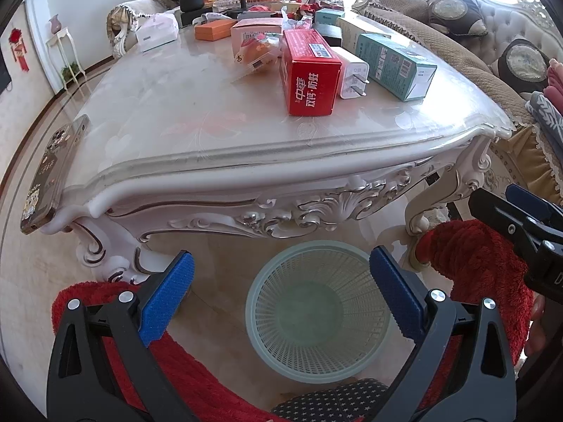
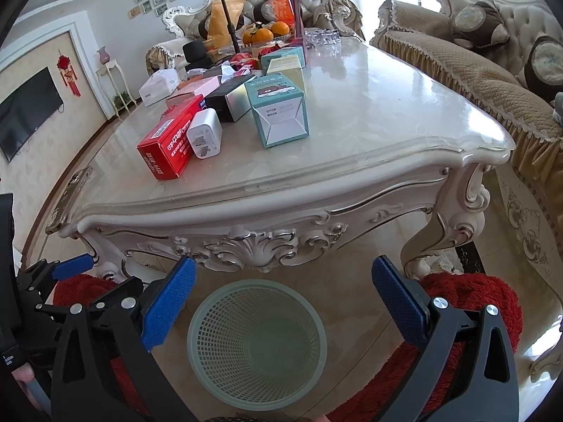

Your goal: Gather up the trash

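Living room w/ ornate sofas round a white carved coffee table (image 1: 218,172), marble-look top, tiled floor below. We see both grippers held low in front of the table's near edge, above a pale green mesh waste basket (image 1: 318,311) standing on the floor just beside the table. Nothing shows inside the basket.

Left gripper (image 1: 279,299): jaws spread wide, blue pads well apart, nothing between them; the basket shows thru the gap. Right gripper (image 2: 283,302): same, jaws wide apart and bare, basket framed between the fingers. In the left wrist view the right gripper's tip pokes in at the right edge; in the right wrist view the left gripper sits at the left edge.

On the tabletop, near the front: red toothpaste box (image 1: 308,74) lying flat, white charger plug (image 1: 352,72) touching its right side, teal carton (image 1: 394,65) just beside that. Further back: black box (image 2: 230,100), pink box, orange box (image 1: 214,30), white tissue pack (image 1: 156,31), bagged fruit (image 1: 258,52), dish of oranges (image 2: 265,35). Phone in a patterned case (image 1: 52,172) lies at the table's left edge, well apart from the boxes. Red fluffy fabric (image 1: 475,267) shows either side of the basket, behind the fingers.
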{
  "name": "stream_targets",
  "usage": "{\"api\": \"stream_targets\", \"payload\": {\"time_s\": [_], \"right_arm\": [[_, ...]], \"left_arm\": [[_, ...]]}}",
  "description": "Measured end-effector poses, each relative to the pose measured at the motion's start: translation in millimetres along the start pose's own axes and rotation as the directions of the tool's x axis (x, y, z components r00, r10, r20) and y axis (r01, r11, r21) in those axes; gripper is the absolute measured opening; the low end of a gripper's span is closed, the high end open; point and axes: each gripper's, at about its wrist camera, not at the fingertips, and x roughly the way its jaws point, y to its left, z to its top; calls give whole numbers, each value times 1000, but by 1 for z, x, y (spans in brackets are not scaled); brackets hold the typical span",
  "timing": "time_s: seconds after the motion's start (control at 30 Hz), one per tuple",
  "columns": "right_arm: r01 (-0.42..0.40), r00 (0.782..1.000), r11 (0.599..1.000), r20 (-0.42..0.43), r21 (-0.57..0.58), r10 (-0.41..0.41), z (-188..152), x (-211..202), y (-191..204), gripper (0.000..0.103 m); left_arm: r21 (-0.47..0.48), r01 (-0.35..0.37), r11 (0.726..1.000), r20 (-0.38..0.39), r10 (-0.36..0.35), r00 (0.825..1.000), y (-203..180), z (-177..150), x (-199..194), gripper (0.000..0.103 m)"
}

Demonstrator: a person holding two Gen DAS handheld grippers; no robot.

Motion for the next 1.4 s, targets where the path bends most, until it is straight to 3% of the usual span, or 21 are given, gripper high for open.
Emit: {"api": "stream_targets", "payload": {"time_s": [0.97,1.07,1.17,1.27,1.4], "right_arm": [[0,1000,1000,9,-9,0,1,-1,0,96],[-14,999,1000,29,-26,15,8,-2,-1,96],[-13,992,997,125,-76,22,30,-6,-2,96],[2,981,993,192,-117,21,55,2,-5,96],[-53,980,984,178,-172,84,88,34,-11,96]], "left_arm": [[5,-11,1000,3,11,1000,-5,2,-1,97],[-25,-29,999,61,30,998,1,6,-8,97],[-104,22,994,167,-5,986,15,21,-17,97],[-158,60,986,226,-23,974,23,44,-12,97],[-93,35,995,263,-9,965,8,70,6,97]]}}
